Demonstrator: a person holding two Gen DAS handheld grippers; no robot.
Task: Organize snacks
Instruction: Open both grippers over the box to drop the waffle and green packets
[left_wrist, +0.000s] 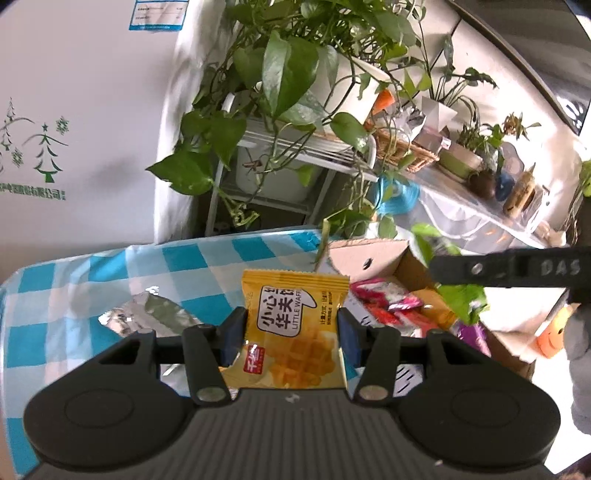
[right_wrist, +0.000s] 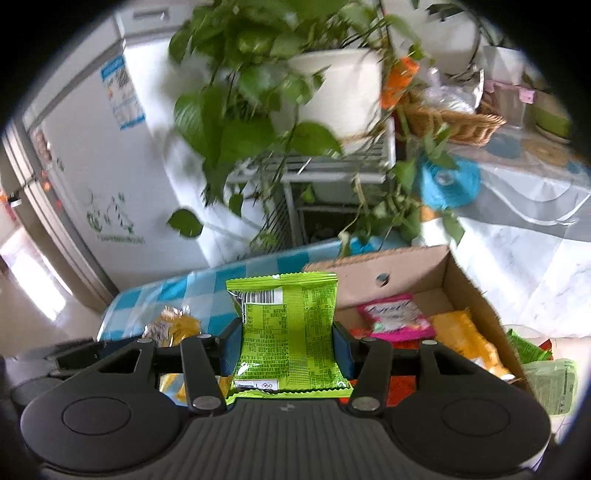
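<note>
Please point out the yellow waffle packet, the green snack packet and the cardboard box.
yellow waffle packet (left_wrist: 295, 325), left wrist view, printed front.
green snack packet (right_wrist: 288, 332), right wrist view, printed back.
cardboard box (right_wrist: 391, 269), right wrist view, far wall.

Background only: white fridge (left_wrist: 74, 129) on the left, green tree print on its door, blue-bordered label (left_wrist: 157, 14) near the top. Trailing pothos (left_wrist: 280, 74) in a white pot (right_wrist: 340, 88) sits on a white wire rack (left_wrist: 295, 155), vines hanging down over the desk edge. Desk has a blue-and-white checked cloth (left_wrist: 155, 273). Right of the rack: wicker basket (left_wrist: 406, 151) on a ledge (left_wrist: 476, 210), then a green pot (left_wrist: 461, 158) with a small plant, dark small pots beside it. Blue round item (right_wrist: 448, 182) hangs below the basket; can't tell what it is.
</note>
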